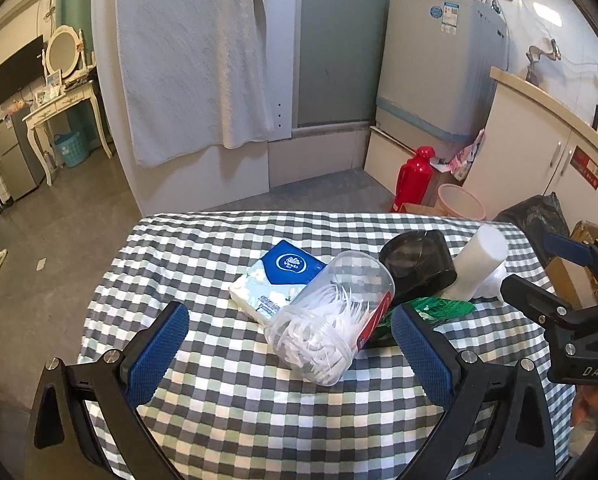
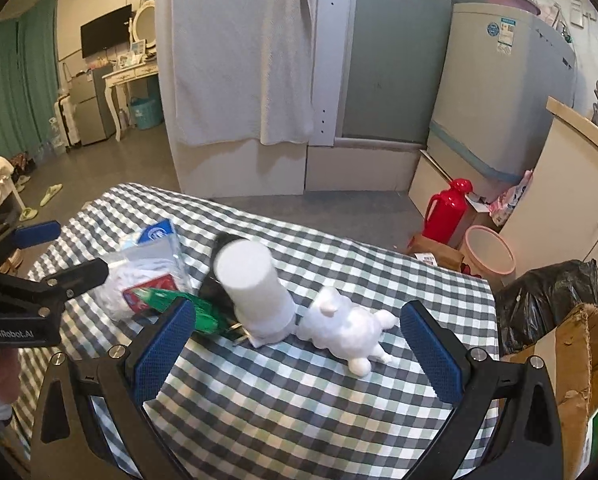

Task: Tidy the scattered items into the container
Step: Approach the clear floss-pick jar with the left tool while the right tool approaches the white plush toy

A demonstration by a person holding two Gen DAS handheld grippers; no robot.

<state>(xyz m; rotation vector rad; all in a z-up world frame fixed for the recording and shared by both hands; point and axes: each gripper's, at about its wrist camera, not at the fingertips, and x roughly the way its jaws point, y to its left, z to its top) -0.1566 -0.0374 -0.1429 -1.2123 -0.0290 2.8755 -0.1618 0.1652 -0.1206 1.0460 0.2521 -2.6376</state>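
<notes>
The left tool (image 1: 289,338) stood wide open and held nothing; between its blue pads (image 1: 161,350) and just ahead lay a clear jar of floss picks (image 1: 331,320), tipped on its side on the checked desk (image 1: 227,412). Beyond the jar, touching it on the far side, was a tissue pack (image 1: 277,276) with a blue label. To the right of the jar sat a green packet (image 1: 439,306), then a dark, shiny black container (image 1: 419,262) lying over on its side, and a white roll (image 1: 477,262) leaning against it.

The right tool (image 2: 297,344) was also spread open and empty. Straight ahead between its pads lay a white plush toy (image 2: 347,326) on the cloth, with the roll just to its left and the black container mostly hidden behind that. Further left were the green packet and the jar, with the left tool hovering beside them.

As for progress, I judged the tidying hardly begun: every item I could see was on the cloth and nothing sat inside the black container. I could not tell for sure whether that was the intended container, or the cardboard box (image 2: 579,360) off the desk's edge to the right. All five items seemed left to move, and the jar and the toy looked like the nearest picks.
</notes>
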